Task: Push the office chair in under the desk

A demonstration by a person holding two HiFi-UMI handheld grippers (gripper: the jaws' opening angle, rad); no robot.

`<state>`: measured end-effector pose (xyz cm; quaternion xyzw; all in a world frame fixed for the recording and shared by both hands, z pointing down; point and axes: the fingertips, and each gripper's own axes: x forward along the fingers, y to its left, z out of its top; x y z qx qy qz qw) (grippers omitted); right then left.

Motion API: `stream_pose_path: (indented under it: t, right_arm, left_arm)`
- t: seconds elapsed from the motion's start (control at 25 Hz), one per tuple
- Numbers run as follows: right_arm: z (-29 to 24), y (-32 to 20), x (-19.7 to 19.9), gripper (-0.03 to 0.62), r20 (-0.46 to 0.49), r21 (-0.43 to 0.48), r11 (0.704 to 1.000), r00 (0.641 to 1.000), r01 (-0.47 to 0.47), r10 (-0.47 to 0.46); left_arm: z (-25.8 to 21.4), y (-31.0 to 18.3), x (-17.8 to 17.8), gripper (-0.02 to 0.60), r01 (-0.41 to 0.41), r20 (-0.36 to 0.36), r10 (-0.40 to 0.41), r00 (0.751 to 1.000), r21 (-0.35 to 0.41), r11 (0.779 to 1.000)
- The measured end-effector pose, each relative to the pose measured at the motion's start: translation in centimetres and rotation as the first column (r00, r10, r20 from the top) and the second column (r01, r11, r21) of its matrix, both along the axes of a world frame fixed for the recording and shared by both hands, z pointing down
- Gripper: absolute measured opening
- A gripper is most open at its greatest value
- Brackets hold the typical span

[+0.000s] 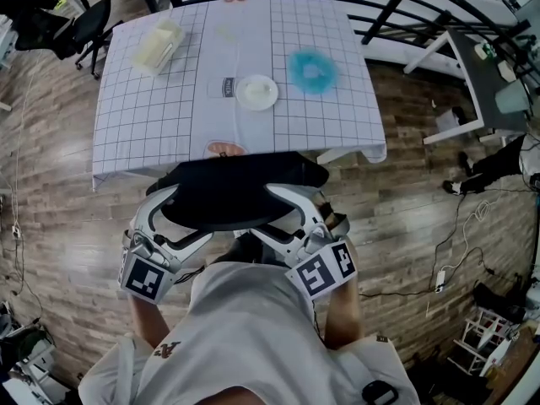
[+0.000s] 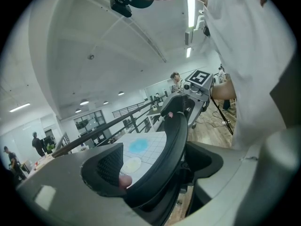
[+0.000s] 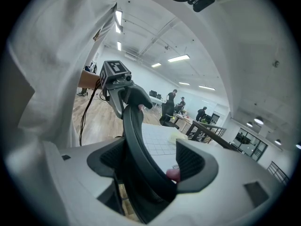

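Note:
The black office chair (image 1: 240,191) stands at the near edge of the desk (image 1: 152,133), which wears a white grid cloth; the backrest's top rim sits just below the cloth's hem. My left gripper (image 1: 180,218) clamps the rim's left part and my right gripper (image 1: 284,216) its right part. In the left gripper view the curved black backrest rim (image 2: 175,135) runs between the jaws of the left gripper (image 2: 157,169), pinched there. The right gripper (image 3: 150,166) likewise holds the backrest rim (image 3: 134,135). The seat is hidden.
On the desk lie a white plate (image 1: 256,92), a blue fluffy thing (image 1: 312,71), a cream box (image 1: 159,45) and a small can (image 1: 224,87). Another black chair (image 1: 89,24) stands far left. A white desk (image 1: 472,78) and cables (image 1: 447,268) are on the right.

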<state>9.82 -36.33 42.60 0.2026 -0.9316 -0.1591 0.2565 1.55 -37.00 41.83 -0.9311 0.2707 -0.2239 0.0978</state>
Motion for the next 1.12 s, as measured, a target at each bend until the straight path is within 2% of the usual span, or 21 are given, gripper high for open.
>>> stream_pose_path:
  t: [0.56,0.84,1.12]
  right_arm:
    - [0.1,-1.8,-0.8,0.341,-0.002,-0.017,1.0,1.0,-0.018,0.018]
    - [0.2,-2.0,-0.9,0.35,-0.001,-0.022,0.999,0.999,-0.042,0.042]
    - [0.3,-1.9,-0.9,0.354,-0.001,-0.018,0.999,0.999,-0.048,0.048]
  left_arm:
    - [0.0,-1.9,-0.8,0.416,-0.03,-0.01,0.03,1.0,-0.005,1.0]
    - [0.4,-1.6,-0.6,0.414,-0.072,-0.044,0.072,0.996,0.012,0.997]
    - [0.2,-1.5,-0.6,0.414,-0.064,-0.05,0.065,0.997,0.02,0.998]
